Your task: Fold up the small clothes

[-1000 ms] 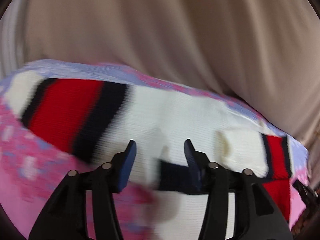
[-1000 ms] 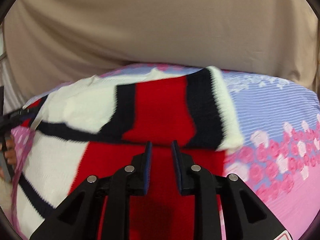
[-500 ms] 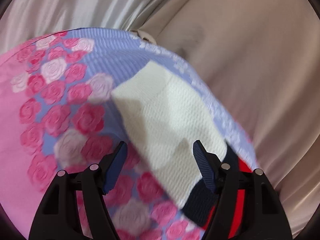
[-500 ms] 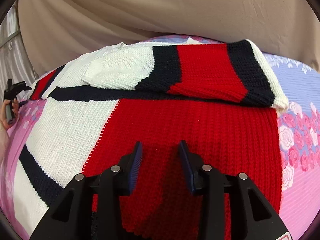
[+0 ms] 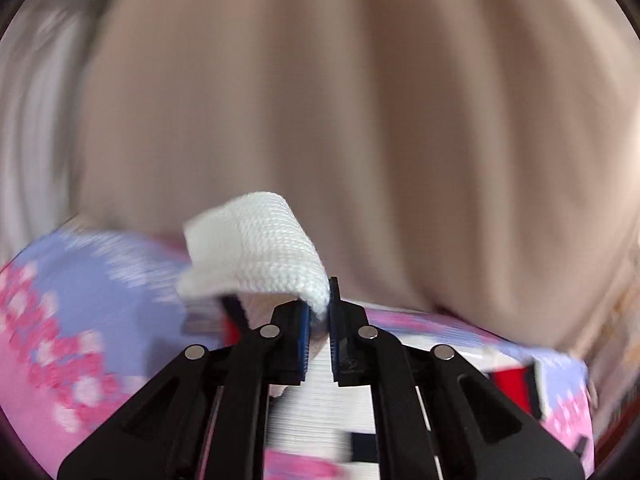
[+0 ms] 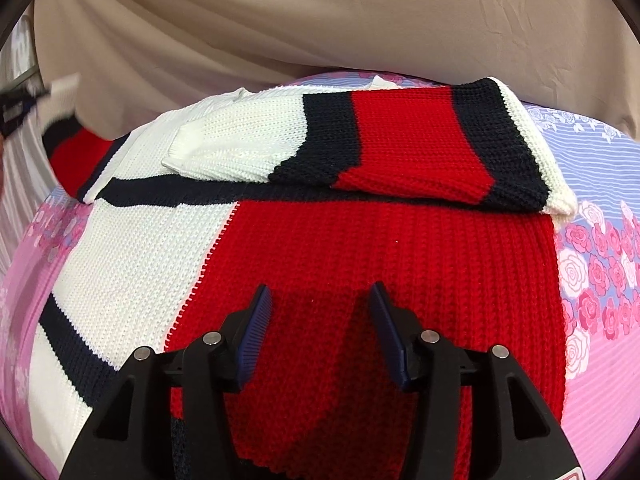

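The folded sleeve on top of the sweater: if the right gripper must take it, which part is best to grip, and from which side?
Probably the white cuff end. It is a free, thin edge on the sweater, pointing left, so the open right gripper could slide in low from the left, one finger under.
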